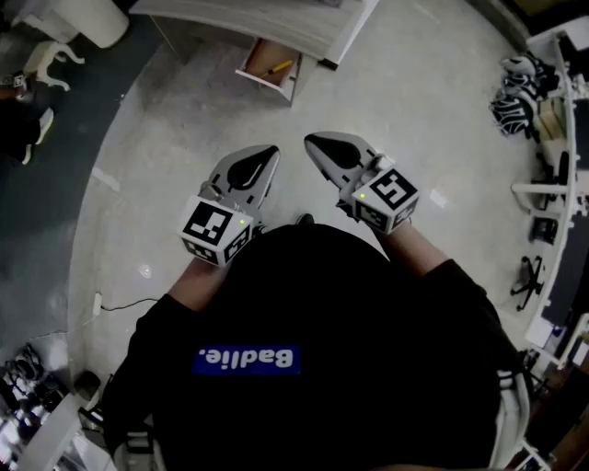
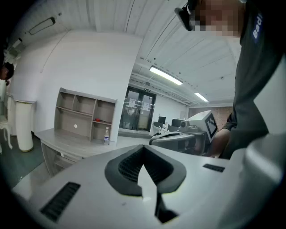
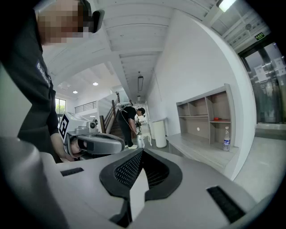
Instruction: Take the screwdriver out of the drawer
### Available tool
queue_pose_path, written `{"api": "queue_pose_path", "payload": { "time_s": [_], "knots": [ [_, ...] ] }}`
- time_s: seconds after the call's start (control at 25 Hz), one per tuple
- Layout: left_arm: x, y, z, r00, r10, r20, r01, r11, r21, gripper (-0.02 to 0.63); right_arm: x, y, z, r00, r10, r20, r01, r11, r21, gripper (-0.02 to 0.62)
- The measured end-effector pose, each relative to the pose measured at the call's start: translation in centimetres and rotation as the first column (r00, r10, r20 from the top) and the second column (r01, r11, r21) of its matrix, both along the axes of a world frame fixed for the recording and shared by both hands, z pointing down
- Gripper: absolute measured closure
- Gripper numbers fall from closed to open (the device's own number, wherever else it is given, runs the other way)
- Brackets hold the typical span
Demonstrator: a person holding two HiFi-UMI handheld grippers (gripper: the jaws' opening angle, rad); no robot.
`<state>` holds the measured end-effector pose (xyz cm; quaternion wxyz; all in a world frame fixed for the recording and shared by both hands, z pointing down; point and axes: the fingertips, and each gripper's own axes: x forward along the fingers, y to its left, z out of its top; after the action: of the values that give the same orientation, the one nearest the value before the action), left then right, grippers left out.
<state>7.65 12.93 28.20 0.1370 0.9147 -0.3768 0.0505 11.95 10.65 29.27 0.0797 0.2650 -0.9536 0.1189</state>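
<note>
left gripper (image 1: 271, 152): fingers closed, empty | right gripper (image 1: 311, 141): closed, empty | screwdriver (image 1: 279, 67) in open drawer (image 1: 260, 53) (well apart)

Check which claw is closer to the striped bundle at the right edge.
Right. The striped bundle lies to the right of the right claw; the left claw sits farther, on that claw's other side.

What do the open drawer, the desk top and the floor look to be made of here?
Drawer: reddish-brown and matte inside, likely wood or fibreboard. Desk top: pale grey with a streaky grain, probably laminate or veneer. Floor: light, smooth and faintly glossy with small glints, perhaps polished concrete or epoxy; the look does not show which.
</note>
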Motion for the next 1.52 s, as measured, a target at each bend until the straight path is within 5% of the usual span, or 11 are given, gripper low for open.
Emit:
{"api": "queue_pose_path", "payload": {
  "time_s": [1.52],
  "knots": [
    [3.9, 3.2, 0.4, 0.996, -0.085, 0.027, 0.085, 0.996, 0.021, 0.604, 4.5, 2.9, 1.6, 0.999, -0.046, 0.025, 0.046, 0.999, -0.009, 0.565]
  ]
}}
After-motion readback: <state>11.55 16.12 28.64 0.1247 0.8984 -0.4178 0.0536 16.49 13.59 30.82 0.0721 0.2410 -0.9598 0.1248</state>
